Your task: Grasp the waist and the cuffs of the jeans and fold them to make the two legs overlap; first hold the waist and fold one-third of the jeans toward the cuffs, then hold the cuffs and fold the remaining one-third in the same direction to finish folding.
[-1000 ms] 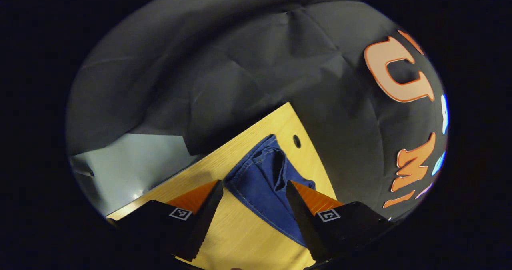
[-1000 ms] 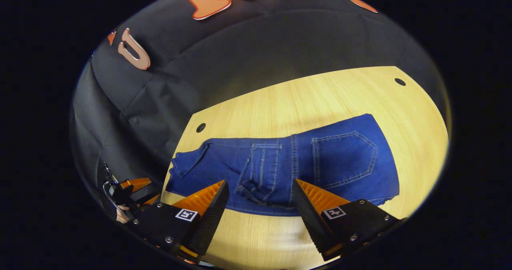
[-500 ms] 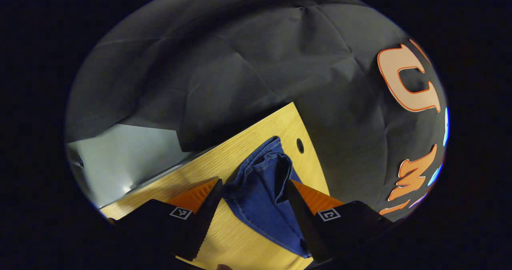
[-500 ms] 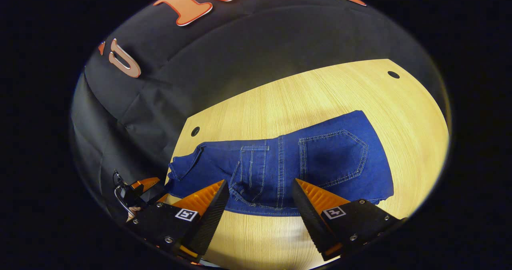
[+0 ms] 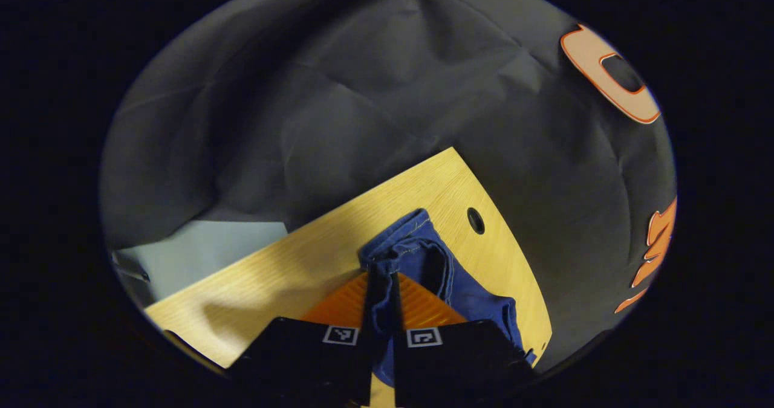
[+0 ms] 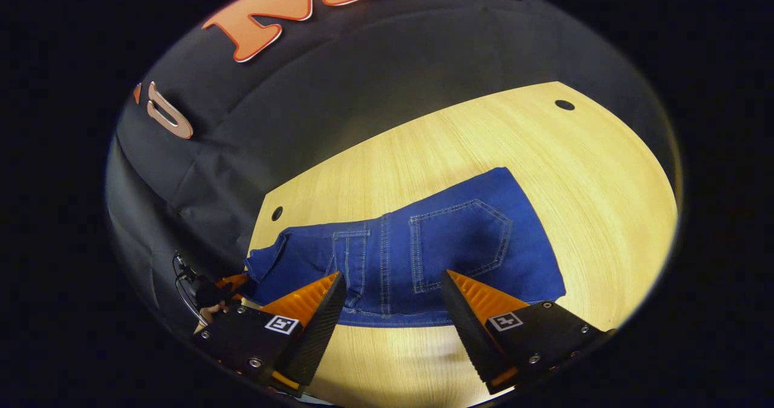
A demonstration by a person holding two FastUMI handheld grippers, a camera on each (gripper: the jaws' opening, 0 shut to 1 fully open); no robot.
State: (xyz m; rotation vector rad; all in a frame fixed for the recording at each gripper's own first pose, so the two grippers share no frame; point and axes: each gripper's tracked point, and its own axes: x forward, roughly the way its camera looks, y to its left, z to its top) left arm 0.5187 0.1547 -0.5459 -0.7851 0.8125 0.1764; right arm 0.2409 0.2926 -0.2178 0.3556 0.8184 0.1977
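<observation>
Blue jeans [image 6: 423, 257] (folded) on table

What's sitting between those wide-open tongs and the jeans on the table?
Nothing. In the right gripper view the right tongs stand open, with only bare wooden table between their tips, up to the near edge of the jeans.

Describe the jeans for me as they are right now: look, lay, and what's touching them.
The blue denim jeans lie flat across the light wooden table, with pale stitched seams and a back pocket facing up. One end, near a round hole in the tabletop, is bunched and pinched between the fingers of the left gripper, which is shut on the fabric. The right gripper is open, its fingers straddling the jeans' near edge; whether they touch the cloth can't be told.
</observation>
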